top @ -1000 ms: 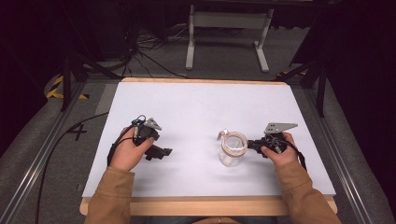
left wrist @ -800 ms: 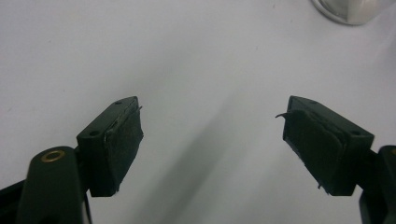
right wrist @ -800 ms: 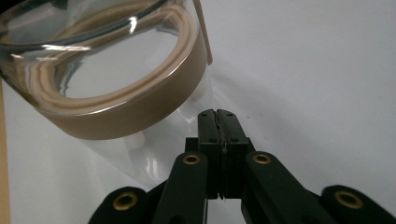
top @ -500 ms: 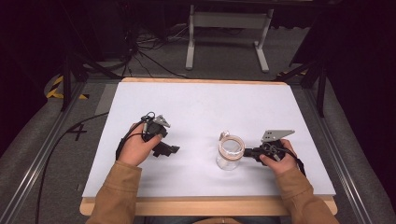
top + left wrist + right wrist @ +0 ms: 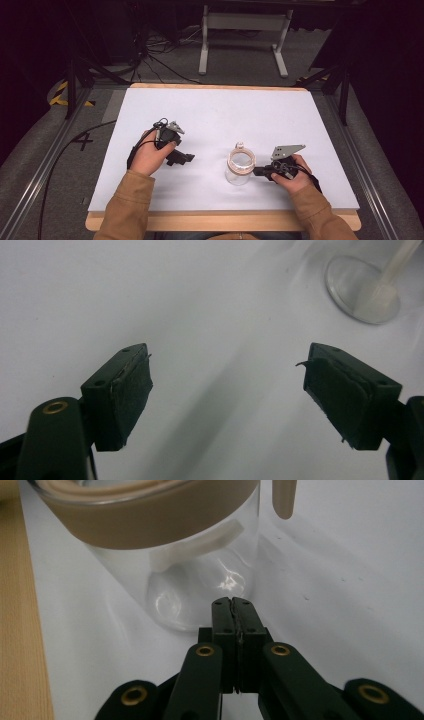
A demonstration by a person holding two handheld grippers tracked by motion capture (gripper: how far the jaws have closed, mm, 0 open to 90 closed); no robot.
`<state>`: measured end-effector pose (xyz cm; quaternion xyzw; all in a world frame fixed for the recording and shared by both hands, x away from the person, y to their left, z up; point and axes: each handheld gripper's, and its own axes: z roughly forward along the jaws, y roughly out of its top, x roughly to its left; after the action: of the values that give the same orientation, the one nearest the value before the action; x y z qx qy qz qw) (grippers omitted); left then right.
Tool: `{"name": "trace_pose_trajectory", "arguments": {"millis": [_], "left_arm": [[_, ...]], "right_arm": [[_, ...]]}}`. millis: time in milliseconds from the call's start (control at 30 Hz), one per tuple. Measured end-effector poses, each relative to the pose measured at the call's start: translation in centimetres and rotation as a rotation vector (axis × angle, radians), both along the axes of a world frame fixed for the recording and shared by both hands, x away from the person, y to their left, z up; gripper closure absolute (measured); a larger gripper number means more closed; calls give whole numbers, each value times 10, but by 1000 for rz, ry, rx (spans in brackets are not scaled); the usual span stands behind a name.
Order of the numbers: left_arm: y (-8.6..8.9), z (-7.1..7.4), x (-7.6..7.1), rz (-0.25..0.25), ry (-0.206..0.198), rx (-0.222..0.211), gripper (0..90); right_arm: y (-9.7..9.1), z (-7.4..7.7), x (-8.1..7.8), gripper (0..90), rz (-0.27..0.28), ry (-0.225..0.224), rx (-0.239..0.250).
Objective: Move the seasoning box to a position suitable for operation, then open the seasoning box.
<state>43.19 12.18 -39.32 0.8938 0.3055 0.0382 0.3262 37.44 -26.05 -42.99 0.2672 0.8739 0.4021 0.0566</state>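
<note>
Glass jar (image 5: 240, 167) with a tan band around its mouth is seen upright on the white table (image 5: 225, 110), toward the near edge and right of centre; its long axis is vertical, though the rim is tipped toward the camera in the right gripper view. A white strip (image 5: 195, 547) is seen inside it, leaning against the wall; no other contents can be made out. The right gripper (image 5: 233, 605) is placed just beside the jar, its jaws pressed together with nothing between them and aimed at the lower wall; contact cannot be confirmed. The left gripper (image 5: 227, 390) is held well apart on the other side, jaws spread and empty. The right hand is judged the nearer.
</note>
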Motion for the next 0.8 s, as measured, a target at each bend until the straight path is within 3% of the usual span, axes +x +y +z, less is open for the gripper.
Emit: {"name": "trace_pose_trajectory", "arguments": {"millis": [200,333,500,567,667,733,767,800], "left_arm": [[0,1,-1,6,6,-7,196],[-1,3,-1,-5,-6,-58,196],[-8,17,-2,22,-100,-190,193],[-9,19,-2,23,-113,-191,204],[-15,29,-4,19,-160,-225,274],[-16,32,-4,13,-167,-249,426],[-19,36,-5,-4,-168,-285,426],[-22,40,-6,-22,-170,-309,512]], "right_arm": [[0,0,0,900,0,1,7],[-9,7,1,900,-30,-24,16],[-32,18,4,900,-97,-46,48],[-40,21,4,900,-122,-53,60],[-52,24,1,900,-157,-55,81],[-55,26,0,900,-169,-58,88],[-57,26,-1,900,-173,-59,92],[-58,27,-2,900,-178,-59,96]]}}
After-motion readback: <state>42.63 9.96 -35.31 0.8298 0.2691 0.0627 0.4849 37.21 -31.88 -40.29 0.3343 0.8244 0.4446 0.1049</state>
